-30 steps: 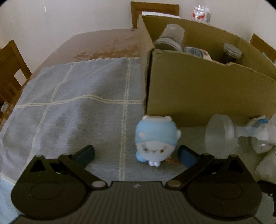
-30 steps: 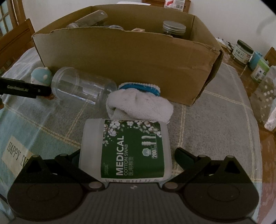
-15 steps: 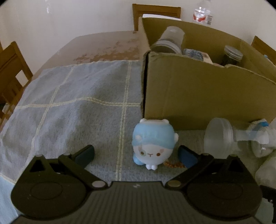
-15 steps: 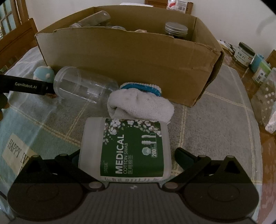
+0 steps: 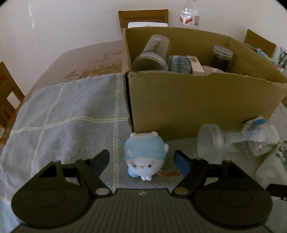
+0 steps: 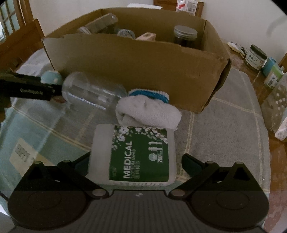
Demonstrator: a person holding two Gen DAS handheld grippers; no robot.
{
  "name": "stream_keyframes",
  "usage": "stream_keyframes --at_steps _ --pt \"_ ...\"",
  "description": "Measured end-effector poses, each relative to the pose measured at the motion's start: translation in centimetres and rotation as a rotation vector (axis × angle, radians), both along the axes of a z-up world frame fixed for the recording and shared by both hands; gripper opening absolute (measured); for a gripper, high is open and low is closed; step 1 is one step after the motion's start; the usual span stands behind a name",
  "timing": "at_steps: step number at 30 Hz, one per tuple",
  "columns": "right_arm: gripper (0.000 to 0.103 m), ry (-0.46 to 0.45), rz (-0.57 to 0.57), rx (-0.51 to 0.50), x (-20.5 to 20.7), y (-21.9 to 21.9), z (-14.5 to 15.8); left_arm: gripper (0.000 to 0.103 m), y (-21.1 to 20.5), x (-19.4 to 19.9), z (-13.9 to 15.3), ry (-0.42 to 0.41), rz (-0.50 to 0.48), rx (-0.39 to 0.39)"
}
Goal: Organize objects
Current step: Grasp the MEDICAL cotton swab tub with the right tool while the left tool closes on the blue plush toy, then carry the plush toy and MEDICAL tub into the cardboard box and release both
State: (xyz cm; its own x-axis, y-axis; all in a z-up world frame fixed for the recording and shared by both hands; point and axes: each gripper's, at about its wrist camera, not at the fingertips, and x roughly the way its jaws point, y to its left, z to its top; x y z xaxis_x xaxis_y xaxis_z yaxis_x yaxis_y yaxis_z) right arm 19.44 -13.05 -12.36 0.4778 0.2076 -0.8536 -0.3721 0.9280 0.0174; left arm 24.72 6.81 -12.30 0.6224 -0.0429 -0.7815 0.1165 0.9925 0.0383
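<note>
A small blue and white toy figure (image 5: 145,156) stands on the cloth between the fingers of my left gripper (image 5: 142,159), which is open around it without touching. My right gripper (image 6: 135,161) is open around a lying cotton swab container (image 6: 134,154) with a green label. A clear plastic jar (image 6: 91,90) lies on its side beside a rolled white sock (image 6: 148,113) with a blue cuff. The cardboard box (image 5: 197,100) stands behind them, holding jars and other items. The toy figure also shows in the right wrist view (image 6: 51,77).
A grey-blue checked cloth (image 5: 71,114) covers the wooden table (image 5: 89,61). Wooden chairs (image 5: 143,18) stand around. Jars and containers (image 6: 256,57) stand on the table at the right of the box. A water bottle (image 5: 190,16) stands behind the box.
Both grippers have risen and tilted, showing more of the box's inside. The left fingers have closed in somewhat around the toy figure. The swab container sits between the right fingers as before.
</note>
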Motion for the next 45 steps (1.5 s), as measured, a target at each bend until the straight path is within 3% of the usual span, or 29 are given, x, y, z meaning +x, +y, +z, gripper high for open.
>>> stream_keyframes --at_steps 10,19,30,37,45 --pt "0.087 0.017 0.02 -0.042 0.8 -0.6 0.4 0.065 -0.2 0.2 0.7 0.001 -0.062 0.001" --pt "0.087 0.037 0.067 -0.066 1.2 -0.2 0.4 0.048 -0.3 0.7 0.6 0.028 -0.088 -0.018" --pt "0.087 0.087 0.145 -0.063 1.6 -0.5 1.1 0.046 0.0 0.7 1.5 0.058 -0.135 -0.024" --pt "0.087 0.116 0.195 -0.038 2.2 -1.7 3.0 0.046 -0.1 -0.4 4.3 0.092 -0.235 -0.012" --pt "0.087 0.105 0.293 -0.024 2.8 -2.6 7.2 0.046 -1.4 -0.8 9.7 0.112 -0.351 -0.012"
